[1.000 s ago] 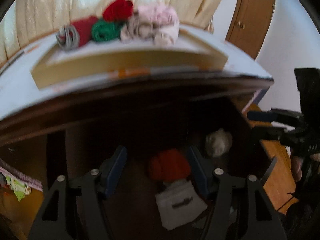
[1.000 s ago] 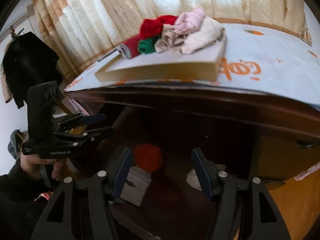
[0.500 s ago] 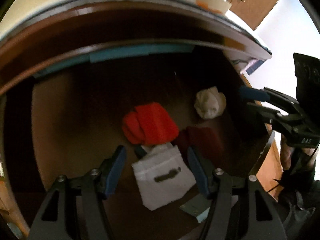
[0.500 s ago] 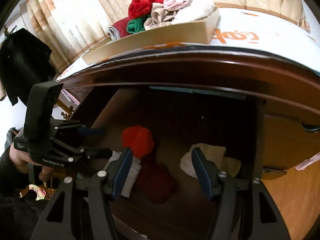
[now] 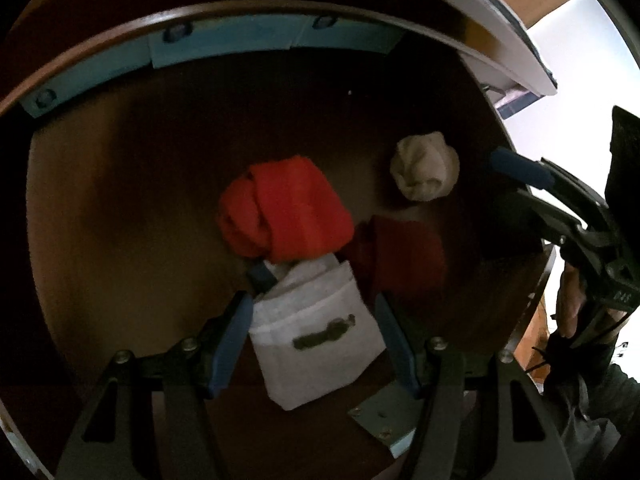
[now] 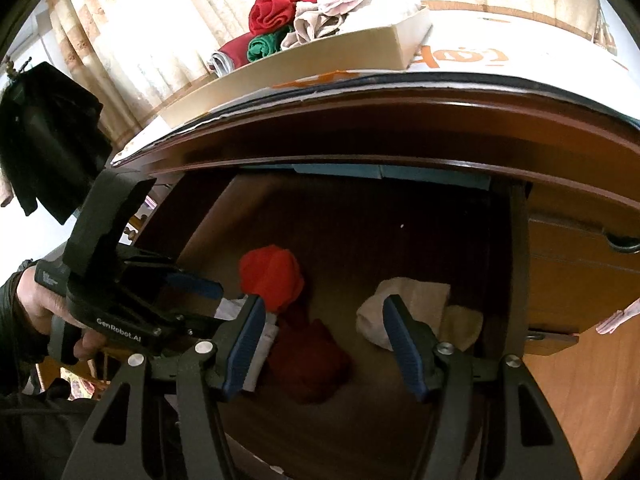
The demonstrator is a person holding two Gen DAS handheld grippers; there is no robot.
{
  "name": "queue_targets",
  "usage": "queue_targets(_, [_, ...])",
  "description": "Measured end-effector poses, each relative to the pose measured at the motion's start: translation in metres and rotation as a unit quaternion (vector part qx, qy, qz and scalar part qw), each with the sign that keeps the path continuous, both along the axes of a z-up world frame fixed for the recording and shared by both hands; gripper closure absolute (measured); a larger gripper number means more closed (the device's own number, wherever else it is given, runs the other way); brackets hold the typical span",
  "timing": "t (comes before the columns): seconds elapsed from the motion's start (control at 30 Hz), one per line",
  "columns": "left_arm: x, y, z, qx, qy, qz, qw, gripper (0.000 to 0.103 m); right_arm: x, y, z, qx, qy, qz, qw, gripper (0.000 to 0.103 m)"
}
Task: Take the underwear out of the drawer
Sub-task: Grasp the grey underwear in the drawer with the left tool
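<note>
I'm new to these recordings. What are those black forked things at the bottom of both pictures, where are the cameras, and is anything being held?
A person holds a two-finger gripper in each hand; a camera on each looks along its fingers. The left gripper points down into an open drawer, framing a white folded piece without pressing it. Beside it lie an orange-red roll, a dark red piece and a cream bundle. The right gripper hangs open over the same drawer. Nothing is held. More rolled garments sit in a tray on top.

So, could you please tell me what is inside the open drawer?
The drawer holds a bright red roll, a dark red bundle, a cream bundle and a white folded piece, which hides something blue.
</note>
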State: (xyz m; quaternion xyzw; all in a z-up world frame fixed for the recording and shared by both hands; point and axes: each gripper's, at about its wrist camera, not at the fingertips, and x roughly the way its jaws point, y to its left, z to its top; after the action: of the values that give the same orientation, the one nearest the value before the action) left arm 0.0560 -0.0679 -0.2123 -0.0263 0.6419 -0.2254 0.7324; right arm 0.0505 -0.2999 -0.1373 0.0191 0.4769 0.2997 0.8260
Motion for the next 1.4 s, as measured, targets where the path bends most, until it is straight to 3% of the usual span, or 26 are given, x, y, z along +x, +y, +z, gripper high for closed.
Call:
queue_targets(0.37, [0.011, -0.002, -0.014, 0.014, 0.06, -0.005, 0.9981, 0.038, 0.003, 0.006, -0.005, -0.001, 0.008, 0.005, 1.0, 0.039])
queue_targets(0.73, [0.015, -0.018, -0.019, 0.054, 0.061, -0.022, 0.9964, 0.037, 0.004, 0.011, -0.012, -0.008, 0.015, 0.01, 1.0, 0.039])
queue_targets(1.1, [0.006, -0.019, -0.012, 0.044, 0.02, -0.048, 0.9977, 0.083, 0.005, 0.022, -0.021, -0.032, 0.035, 0.023, 0.999, 0.039])
queue_targets(1.4, [-0.028, 0.032, 0.015, 0.007, -0.044, -0.005, 0.999, 0.084, 0.003, 0.041, -0.034, -0.06, 0.066, 0.061, 0.994, 0.039])
